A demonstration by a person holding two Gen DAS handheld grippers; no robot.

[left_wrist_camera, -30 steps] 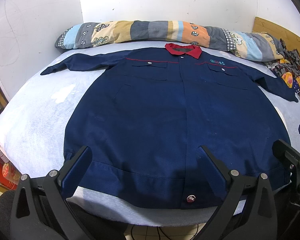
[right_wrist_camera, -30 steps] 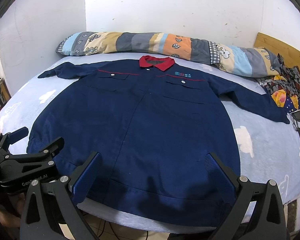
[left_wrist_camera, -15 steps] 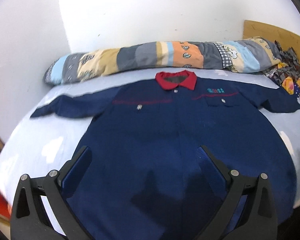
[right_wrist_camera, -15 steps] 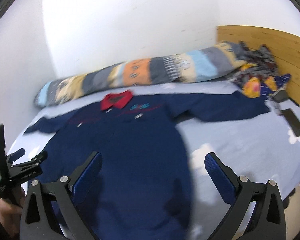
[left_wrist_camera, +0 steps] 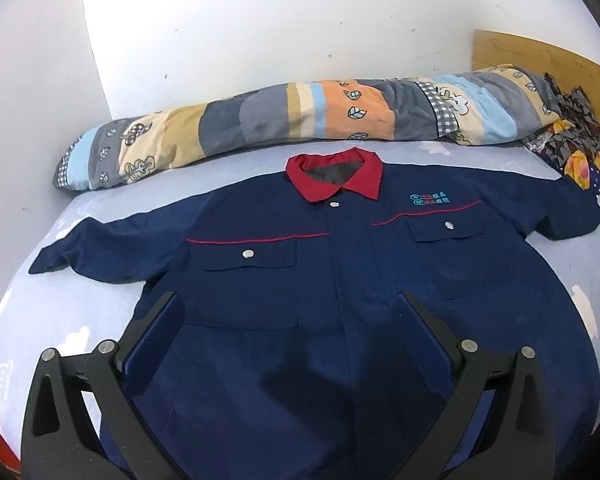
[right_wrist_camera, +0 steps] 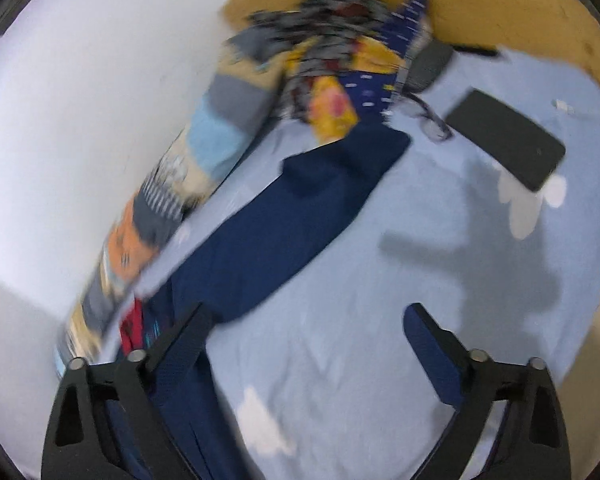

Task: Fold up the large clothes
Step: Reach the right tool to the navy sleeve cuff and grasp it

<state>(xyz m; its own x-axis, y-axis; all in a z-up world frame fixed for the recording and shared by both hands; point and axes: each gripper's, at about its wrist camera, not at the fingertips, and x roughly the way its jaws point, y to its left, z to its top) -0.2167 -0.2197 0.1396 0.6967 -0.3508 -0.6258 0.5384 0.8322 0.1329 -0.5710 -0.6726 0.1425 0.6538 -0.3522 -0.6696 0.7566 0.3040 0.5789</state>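
A large navy work jacket (left_wrist_camera: 340, 280) with a red collar (left_wrist_camera: 336, 174) lies flat and face up on the bed, both sleeves spread out. My left gripper (left_wrist_camera: 288, 316) is open and empty above the jacket's chest. My right gripper (right_wrist_camera: 308, 328) is open and empty above the pale blue sheet (right_wrist_camera: 360, 280), just below the jacket's right sleeve (right_wrist_camera: 300, 208). The sleeve's cuff (right_wrist_camera: 364, 148) lies ahead of it. The right wrist view is blurred by motion.
A long patchwork bolster (left_wrist_camera: 300, 120) lies along the wall behind the jacket. A heap of patterned clothes (right_wrist_camera: 340, 60) sits by the wooden headboard (right_wrist_camera: 500, 8). A black phone (right_wrist_camera: 508, 136) and glasses (right_wrist_camera: 432, 120) lie on the sheet near the cuff.
Both grippers moved forward over the bed. The left one went from the hem up to the chest. The right one swung right and now faces the right sleeve.
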